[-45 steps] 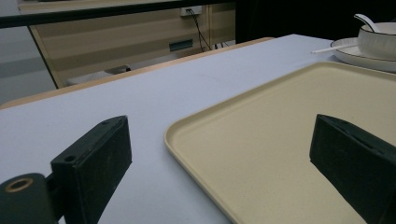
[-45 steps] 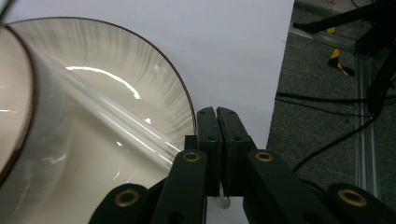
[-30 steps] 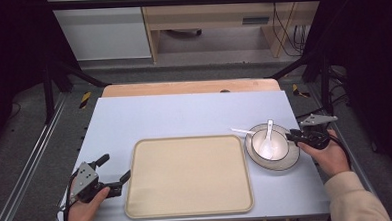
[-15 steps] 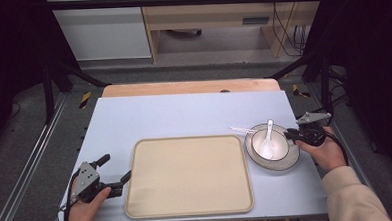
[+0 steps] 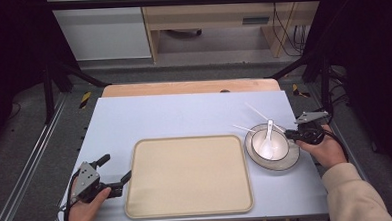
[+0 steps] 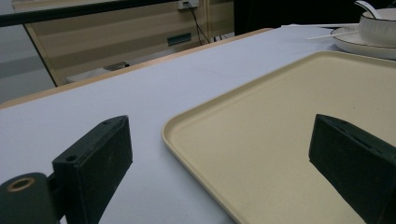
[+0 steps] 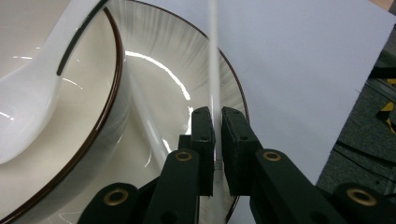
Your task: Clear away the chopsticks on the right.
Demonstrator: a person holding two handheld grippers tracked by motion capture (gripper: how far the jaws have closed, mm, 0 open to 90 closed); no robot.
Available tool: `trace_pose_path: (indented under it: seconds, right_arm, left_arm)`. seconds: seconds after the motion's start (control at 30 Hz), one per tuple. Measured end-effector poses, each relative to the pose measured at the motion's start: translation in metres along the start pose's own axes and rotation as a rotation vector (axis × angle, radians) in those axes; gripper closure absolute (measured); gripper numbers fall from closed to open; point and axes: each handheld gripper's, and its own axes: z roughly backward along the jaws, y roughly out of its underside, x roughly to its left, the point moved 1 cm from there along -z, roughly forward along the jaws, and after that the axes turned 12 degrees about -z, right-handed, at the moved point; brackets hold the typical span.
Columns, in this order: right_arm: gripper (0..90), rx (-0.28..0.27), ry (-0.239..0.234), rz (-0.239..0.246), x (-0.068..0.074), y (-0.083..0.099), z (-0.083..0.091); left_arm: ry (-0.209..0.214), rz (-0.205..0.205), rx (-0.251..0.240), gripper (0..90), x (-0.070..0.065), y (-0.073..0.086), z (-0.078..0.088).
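While the right gripper pinched a thin white chopstick over the plate, the stick's far end ran out of frame.
Just left of its jaws sat the glossy, dark-rimmed bowl with a white spoon, both cut off. The left gripper gaped wide, straddling the matte beige tray corner, holding nothing.

My worktop is pale blue-grey with a light wood strip at its far edge. The tray is plain cream. The plate and bowl are white, each with a dark brown rim line; the plate carries fine grey radial streaks. The spoon and chopsticks are white. My fingers are matte black. My sleeve is beige.
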Motion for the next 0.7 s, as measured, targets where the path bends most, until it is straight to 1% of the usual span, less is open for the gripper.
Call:
trace_pose_path:
  seconds: [0.03, 0.07, 0.13, 0.17, 0.3, 0.33, 0.37, 0.4, 0.43, 0.47, 0.5, 0.53, 0.57, 0.67, 0.7]
  right_arm:
    - [84.2, 0.000, -0.010, 0.001, 0.000, 0.001, 0.000]
    - [84.2, 0.001, -0.002, 0.005, 0.001, 0.001, 0.001]
    - [84.2, 0.001, -0.001, 0.006, 0.002, 0.000, 0.001]
    - [84.3, -0.013, -0.005, 0.005, 0.004, -0.001, 0.003]
    - [84.3, -0.046, 0.019, -0.007, 0.007, -0.006, 0.012]
    - [84.3, -0.046, 0.019, -0.007, 0.007, -0.006, 0.012]
    - [84.4, -0.070, 0.030, -0.030, 0.008, -0.009, 0.020]
    - [84.4, -0.070, 0.030, -0.030, 0.008, -0.009, 0.020]
    - [84.4, -0.109, 0.035, -0.058, 0.012, -0.012, 0.031]
    - [84.4, -0.126, 0.037, -0.063, 0.013, -0.013, 0.034]
    - [84.4, -0.126, 0.037, -0.063, 0.013, -0.013, 0.034]
    - [84.4, -0.176, 0.035, -0.079, 0.023, -0.016, 0.046]
    - [84.4, -0.190, 0.032, -0.084, 0.028, -0.017, 0.051]
    - [84.4, -0.250, 0.022, -0.059, 0.055, -0.021, 0.066]
    - [84.4, -0.250, 0.022, -0.059, 0.055, -0.021, 0.066]
  left_arm:
    - [0.000, -0.001, -0.001, 5.6, 0.000, 0.000, 0.000]
    - [-0.001, -0.001, -0.001, 5.6, 0.000, 0.000, 0.000]
    - [-0.002, -0.001, -0.002, 5.6, 0.000, 0.000, 0.000]
    - [-0.003, -0.001, -0.003, 5.6, 0.000, 0.000, 0.001]
    - [-0.008, 0.002, -0.003, 5.6, 0.001, 0.000, 0.001]
    - [-0.008, 0.002, -0.003, 5.6, 0.001, 0.000, 0.001]
    - [-0.009, 0.000, -0.003, 5.6, 0.001, 0.000, 0.002]
    - [-0.009, 0.000, -0.003, 5.6, 0.001, 0.000, 0.002]
    - [-0.011, 0.000, -0.004, 5.6, 0.001, -0.001, 0.002]
    - [-0.011, -0.001, -0.003, 5.6, 0.001, -0.001, 0.002]
    - [-0.011, -0.001, -0.003, 5.6, 0.001, -0.001, 0.002]
    - [-0.014, -0.002, -0.003, 5.6, 0.001, -0.001, 0.002]
    - [-0.013, -0.001, -0.003, 5.6, 0.001, -0.001, 0.002]
    - [-0.015, -0.001, -0.002, 5.6, 0.002, -0.001, 0.002]
    - [-0.015, -0.001, -0.002, 5.6, 0.002, -0.001, 0.002]
